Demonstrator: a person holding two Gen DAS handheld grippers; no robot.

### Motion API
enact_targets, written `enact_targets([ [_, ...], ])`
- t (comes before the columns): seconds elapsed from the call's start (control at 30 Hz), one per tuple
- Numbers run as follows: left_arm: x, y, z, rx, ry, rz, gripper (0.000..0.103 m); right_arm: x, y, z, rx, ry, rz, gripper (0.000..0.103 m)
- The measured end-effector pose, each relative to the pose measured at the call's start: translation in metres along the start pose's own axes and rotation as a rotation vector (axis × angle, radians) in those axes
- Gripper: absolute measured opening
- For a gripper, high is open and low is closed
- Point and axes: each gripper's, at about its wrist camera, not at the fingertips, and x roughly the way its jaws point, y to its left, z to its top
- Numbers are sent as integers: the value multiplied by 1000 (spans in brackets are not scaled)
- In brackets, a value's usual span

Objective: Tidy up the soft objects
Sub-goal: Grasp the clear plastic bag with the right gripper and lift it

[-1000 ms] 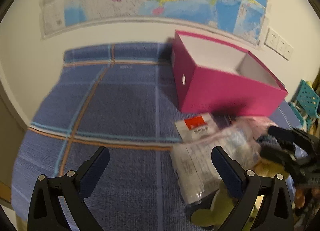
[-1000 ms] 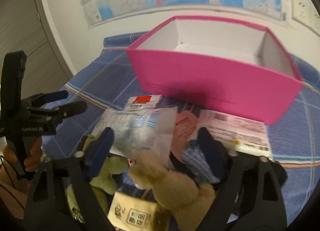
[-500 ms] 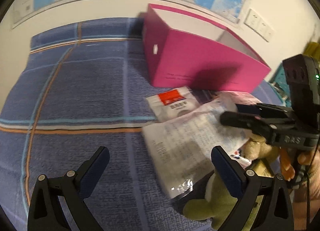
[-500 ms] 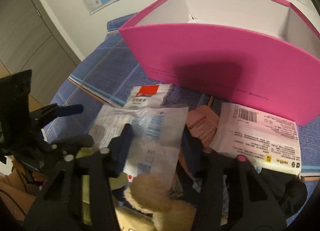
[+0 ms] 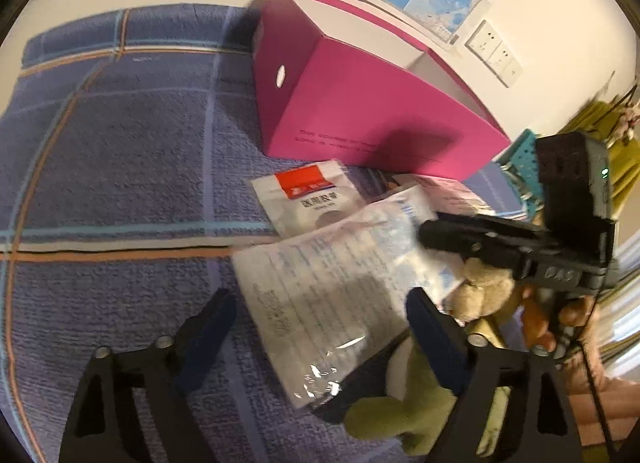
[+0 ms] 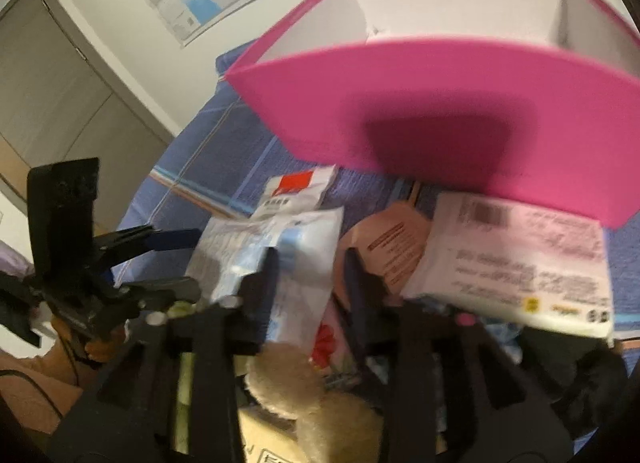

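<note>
A clear printed plastic packet [image 5: 328,295] lies on a pile of soft things on the blue plaid cloth [image 5: 120,167]. My left gripper [image 5: 320,327] is open, its jaws on either side of the packet's near end. My right gripper [image 6: 310,263] is narrowing around the packet's blue-white end [image 6: 304,247]; it also shows in the left wrist view [image 5: 432,229] over the packet's far corner. A beige plush [image 5: 484,295] and a green plush [image 5: 404,415] lie under the packet. The open pink box [image 5: 360,111] stands behind.
A white pouch with a red label [image 5: 312,199], a pink printed packet [image 6: 520,263] and a tan pouch [image 6: 392,247] lie in front of the box. A wall with a map and sockets [image 5: 496,55] is behind. A teal chair [image 5: 524,167] stands at right.
My right gripper has dropped toward the pile and its jaws have closed in around the packet's end. My left gripper has moved right and nearer to the packet, staying open.
</note>
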Motion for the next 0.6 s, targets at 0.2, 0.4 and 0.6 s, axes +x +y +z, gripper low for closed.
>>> enact_targets([
  [0.2, -4, 2, 2, -48, 0, -37, 86, 2, 11, -3, -60, -12, -27, 15],
  [0.4, -36, -17, 17, -25, -94, -30, 86, -18, 20, 2, -95, -87, -65, 12],
  [0.6, -66, -66, 58, 116, -194, 35, 86, -59, 35, 19, -149, -175, -82, 12],
])
